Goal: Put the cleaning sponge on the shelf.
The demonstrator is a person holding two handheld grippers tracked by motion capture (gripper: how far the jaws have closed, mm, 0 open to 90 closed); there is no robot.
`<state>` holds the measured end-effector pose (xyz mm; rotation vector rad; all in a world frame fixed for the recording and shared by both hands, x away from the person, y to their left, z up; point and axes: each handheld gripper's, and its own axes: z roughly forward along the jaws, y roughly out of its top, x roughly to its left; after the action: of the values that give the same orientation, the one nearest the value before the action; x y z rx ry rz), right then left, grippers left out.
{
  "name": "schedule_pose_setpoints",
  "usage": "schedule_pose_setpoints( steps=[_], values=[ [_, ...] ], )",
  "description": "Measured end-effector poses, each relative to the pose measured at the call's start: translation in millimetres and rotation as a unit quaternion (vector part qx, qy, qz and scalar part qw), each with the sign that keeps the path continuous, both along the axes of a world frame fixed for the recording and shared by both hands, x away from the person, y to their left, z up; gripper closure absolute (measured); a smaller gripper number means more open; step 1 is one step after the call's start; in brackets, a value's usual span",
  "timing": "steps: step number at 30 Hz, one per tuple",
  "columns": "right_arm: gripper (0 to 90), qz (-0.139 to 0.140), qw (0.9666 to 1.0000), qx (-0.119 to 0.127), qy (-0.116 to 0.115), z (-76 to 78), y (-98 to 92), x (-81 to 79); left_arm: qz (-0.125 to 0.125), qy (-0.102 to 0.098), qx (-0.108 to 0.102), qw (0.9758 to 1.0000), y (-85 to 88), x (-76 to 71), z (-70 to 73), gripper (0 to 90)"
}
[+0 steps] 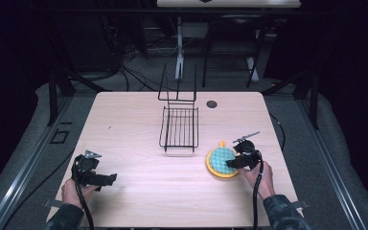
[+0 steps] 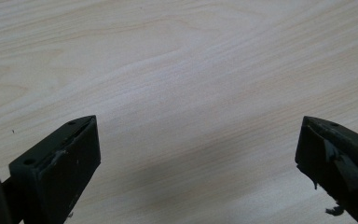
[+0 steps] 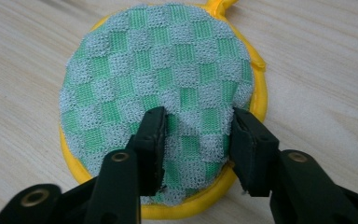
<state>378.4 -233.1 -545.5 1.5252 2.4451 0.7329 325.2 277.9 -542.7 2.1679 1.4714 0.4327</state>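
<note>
Right tongs (image 3: 198,135) clamped on green checked scrubber pad (image 3: 158,84) at counter's (image 1: 134,191) four o'clock, left tongs (image 2: 198,158) apart over bare wood at eight o'clock, wire rack (image 1: 179,127) near centre.

Round pad (image 3: 158,79): green-grey checks, yellow rim; wire rack (image 1: 179,128) black; table (image 1: 139,182) pale wood, seemingly.
</note>
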Motion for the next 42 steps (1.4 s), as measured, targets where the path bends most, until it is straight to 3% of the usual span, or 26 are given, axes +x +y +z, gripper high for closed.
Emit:
schedule_pose_setpoints(
  steps=[11, 22, 42],
  values=[
    [77.7, -0.024, 0.9995, 0.020, -0.008, -2.1, -1.2, -4.5, -0.004, 0.007, 0.001, 1.0000, 0.0, 0.1, -1.8, 0.0],
    [84.2, -0.038, 0.9976, 0.051, -0.027, -2.8, -6.6, -9.0, -0.006, 0.007, -0.001, 1.0000, -0.1, 0.0, -1.5, 0.0],
    [86.9, -0.023, 0.9937, 0.086, -0.068, 24.4, -14.0, -18.8, -0.005, -0.001, -0.008, 1.0000, 1.8, 0.1, -0.1, 0.0]
  ],
)
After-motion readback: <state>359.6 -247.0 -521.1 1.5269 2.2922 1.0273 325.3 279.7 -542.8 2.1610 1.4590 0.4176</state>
